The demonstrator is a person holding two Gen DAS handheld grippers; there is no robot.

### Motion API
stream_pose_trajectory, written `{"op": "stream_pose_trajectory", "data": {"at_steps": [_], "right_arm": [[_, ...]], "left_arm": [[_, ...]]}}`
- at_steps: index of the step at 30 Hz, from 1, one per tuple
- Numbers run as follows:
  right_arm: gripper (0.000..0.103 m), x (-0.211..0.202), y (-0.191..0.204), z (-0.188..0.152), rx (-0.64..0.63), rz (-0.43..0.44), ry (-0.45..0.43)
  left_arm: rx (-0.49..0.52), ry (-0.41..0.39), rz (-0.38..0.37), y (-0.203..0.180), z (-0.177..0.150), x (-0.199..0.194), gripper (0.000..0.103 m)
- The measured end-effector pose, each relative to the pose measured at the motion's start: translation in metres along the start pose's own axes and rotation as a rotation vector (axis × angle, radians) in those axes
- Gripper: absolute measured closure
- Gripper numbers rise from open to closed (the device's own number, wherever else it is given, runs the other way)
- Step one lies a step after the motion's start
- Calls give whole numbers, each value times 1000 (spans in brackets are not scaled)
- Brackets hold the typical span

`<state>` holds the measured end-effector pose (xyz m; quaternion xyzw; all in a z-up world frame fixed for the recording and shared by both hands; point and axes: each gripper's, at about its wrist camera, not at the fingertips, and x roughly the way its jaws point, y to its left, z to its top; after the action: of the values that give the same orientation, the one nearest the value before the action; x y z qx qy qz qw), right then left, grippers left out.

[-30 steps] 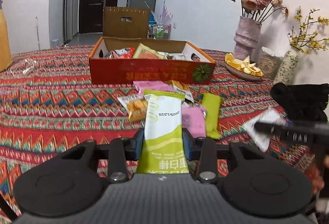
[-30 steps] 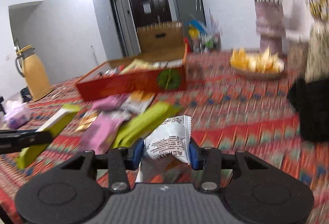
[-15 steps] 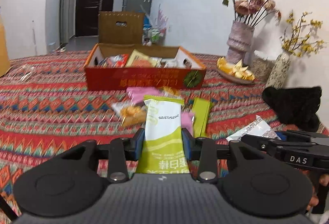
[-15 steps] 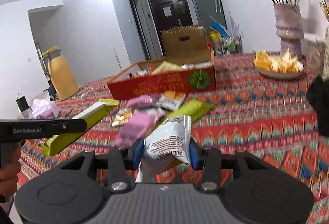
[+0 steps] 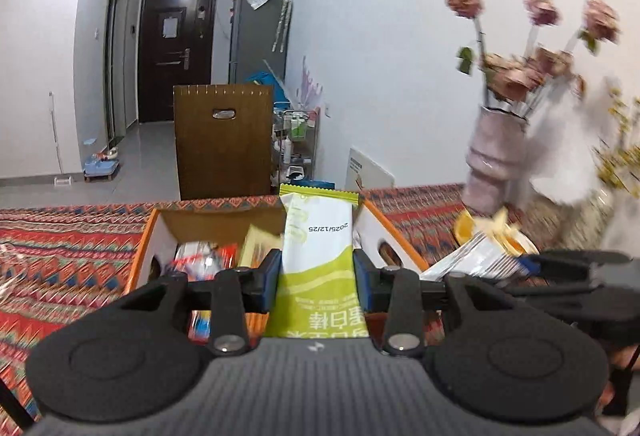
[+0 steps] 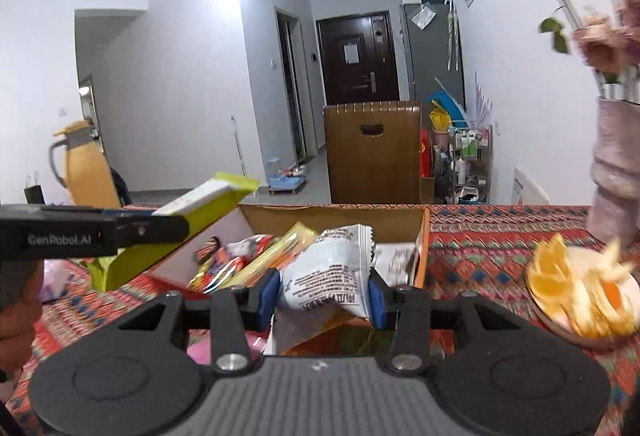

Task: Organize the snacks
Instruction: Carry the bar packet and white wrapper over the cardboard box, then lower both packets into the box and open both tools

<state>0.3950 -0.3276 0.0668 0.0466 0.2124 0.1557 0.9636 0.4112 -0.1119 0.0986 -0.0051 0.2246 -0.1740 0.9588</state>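
In the left wrist view, my left gripper (image 5: pixel 316 274) holds a green and white snack pack (image 5: pixel 318 260) above the orange box (image 5: pixel 384 232). In the right wrist view, my right gripper (image 6: pixel 325 292) clamps a white snack bag (image 6: pixel 332 268) over the same box (image 6: pixel 422 248) on the counter (image 6: pixel 480 236).

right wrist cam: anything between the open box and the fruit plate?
Nothing: in the right wrist view only bare patterned tablecloth separates the box from the fruit plate.
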Motion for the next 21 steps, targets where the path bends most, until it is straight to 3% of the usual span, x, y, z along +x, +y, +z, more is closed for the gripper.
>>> {"op": "stream_pose_trajectory", "data": {"at_steps": [4, 9, 12, 13, 16, 19, 21], "right_arm": [[59, 74, -8, 14, -17, 0, 84], [59, 141, -11, -2, -42, -14, 204], [56, 157, -12, -10, -30, 14, 250], [58, 158, -12, -12, -21, 25, 246], [53, 160, -14, -12, -2, 44, 246], [43, 154, -11, -13, -35, 47, 256], [37, 145, -6, -10, -76, 28, 246]], "left_arm": [[-59, 47, -8, 12, 18, 61, 66], [-135, 151, 4, 26, 11, 128, 66], [-157, 198, -6, 29, -1, 154, 65], [-160, 210, -13, 30, -6, 160, 64], [-145, 256, -39, 27, -18, 173, 60], [-139, 231, -52, 29, -18, 167, 52], [-139, 211, -59, 32, -12, 157, 51]]}}
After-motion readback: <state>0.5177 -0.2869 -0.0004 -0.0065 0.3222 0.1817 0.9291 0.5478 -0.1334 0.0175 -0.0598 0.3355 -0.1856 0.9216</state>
